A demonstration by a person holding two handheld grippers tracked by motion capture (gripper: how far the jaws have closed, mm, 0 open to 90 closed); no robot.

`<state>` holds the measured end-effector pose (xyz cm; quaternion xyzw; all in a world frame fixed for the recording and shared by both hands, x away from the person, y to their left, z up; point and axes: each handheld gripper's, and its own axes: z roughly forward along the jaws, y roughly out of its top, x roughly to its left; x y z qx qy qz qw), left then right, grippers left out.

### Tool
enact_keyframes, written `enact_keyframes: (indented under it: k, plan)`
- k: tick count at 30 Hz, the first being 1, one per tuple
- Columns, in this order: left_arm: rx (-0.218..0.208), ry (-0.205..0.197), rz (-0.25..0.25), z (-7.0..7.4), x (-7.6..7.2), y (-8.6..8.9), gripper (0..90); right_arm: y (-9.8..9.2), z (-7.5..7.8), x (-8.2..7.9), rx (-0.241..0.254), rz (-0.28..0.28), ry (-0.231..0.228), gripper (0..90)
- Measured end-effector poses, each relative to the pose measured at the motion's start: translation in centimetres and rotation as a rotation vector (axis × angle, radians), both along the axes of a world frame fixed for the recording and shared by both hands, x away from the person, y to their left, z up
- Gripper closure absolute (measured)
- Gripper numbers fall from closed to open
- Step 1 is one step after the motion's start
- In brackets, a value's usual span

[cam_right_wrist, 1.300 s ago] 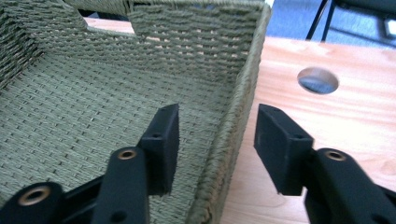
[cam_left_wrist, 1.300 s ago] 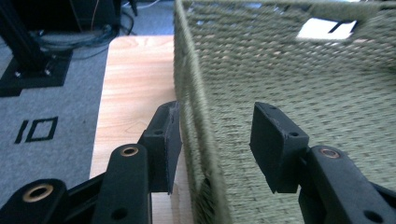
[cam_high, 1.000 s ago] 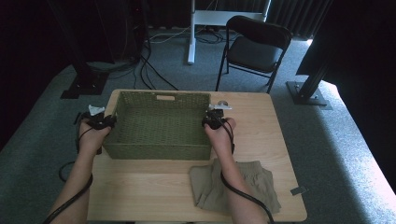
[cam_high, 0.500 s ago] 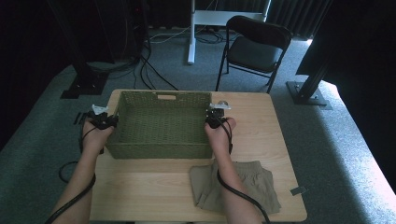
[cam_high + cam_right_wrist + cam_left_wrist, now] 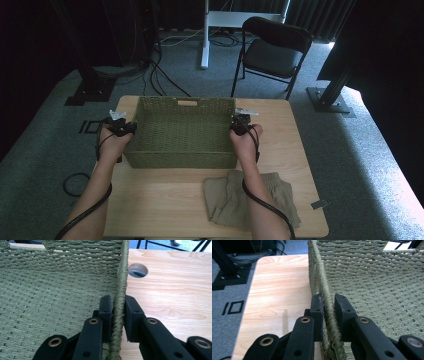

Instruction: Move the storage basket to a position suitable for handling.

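Both tongs, left (image 5: 328, 307) and right (image 5: 117, 306), are clamped tight on opposite rims of the woven basket (image 5: 182, 132) sitting mid-surface (image 5: 295, 145). Thin rope edge, so an uneven lift could tilt it or slip loose.

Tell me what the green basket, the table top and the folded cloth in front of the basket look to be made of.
Basket: woven olive-green cord or fibre, matt; the braided rim and plaited walls show in both gripper views. Natural or synthetic cannot be told.
Table top: pale wood or wood-look laminate, smooth, with a slight sheen; grain lines and knots show.
Folded cloth: soft khaki fabric, matt, with creases and seams; probably cotton-like.
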<state>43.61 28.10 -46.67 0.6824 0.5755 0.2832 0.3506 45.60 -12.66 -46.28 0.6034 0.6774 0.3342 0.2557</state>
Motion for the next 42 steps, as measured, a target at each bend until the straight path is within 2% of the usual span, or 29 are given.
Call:
enact_keyframes:
  k: [13,23,24,30,42]
  plan:
    - [-0.014,0.013,-0.016,0.1,0.6,-3.4,79.4,-3.6,0.1,0.3,0.005,-0.016,0.017,78.3]
    - [-0.004,0.022,-0.030,0.2,1.2,-6.1,79.4,-6.2,0.2,0.3,-0.004,-0.043,0.021,78.7]
    - [-0.002,0.025,-0.035,0.2,1.3,-6.8,79.4,-6.6,0.2,0.3,-0.004,-0.047,0.023,78.8]
    - [0.008,0.024,-0.035,0.2,1.4,-8.2,79.4,-8.0,0.2,0.4,-0.012,-0.048,0.027,78.8]
    - [-0.006,0.028,-0.048,0.2,1.7,-10.7,79.3,-10.4,0.3,0.3,-0.035,-0.057,0.036,78.8]
